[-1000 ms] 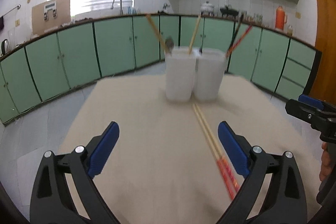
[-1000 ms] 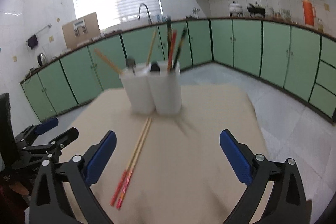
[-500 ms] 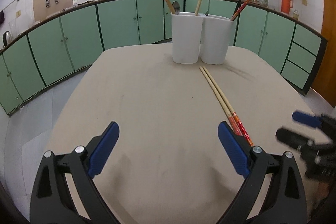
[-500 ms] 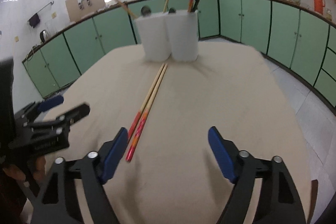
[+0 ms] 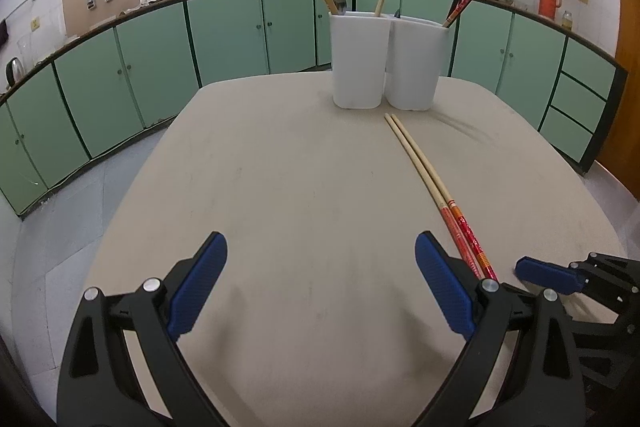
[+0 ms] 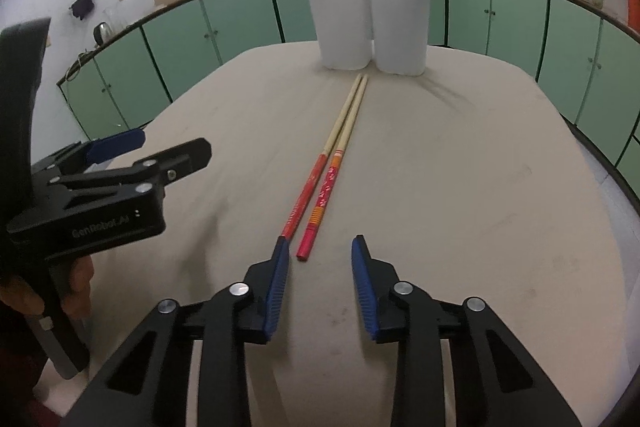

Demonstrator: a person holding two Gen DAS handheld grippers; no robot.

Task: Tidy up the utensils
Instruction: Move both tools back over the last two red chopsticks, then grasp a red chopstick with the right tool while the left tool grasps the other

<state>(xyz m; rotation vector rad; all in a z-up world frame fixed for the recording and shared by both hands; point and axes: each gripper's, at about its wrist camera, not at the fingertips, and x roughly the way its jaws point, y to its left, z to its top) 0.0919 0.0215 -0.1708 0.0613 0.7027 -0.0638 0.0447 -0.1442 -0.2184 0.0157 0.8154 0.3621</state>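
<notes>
Two chopsticks (image 6: 334, 163) lie side by side on the counter (image 6: 460, 195), pale tips toward the two white holders (image 6: 372, 27), red handles toward me. I judge that layout suits a grab at the handle end. My right tool (image 6: 320, 267) is closing just short of those ends; nothing sits between its pads yet. My left tool (image 5: 320, 283) hangs spread wide and empty beside the pair, apparently in reserve. Holder contents are only partly visible: sticks and a spoon bowl (image 5: 339, 3) protrude, the rest hidden. My hand (image 6: 24, 291) is cut off at the frame edge.
</notes>
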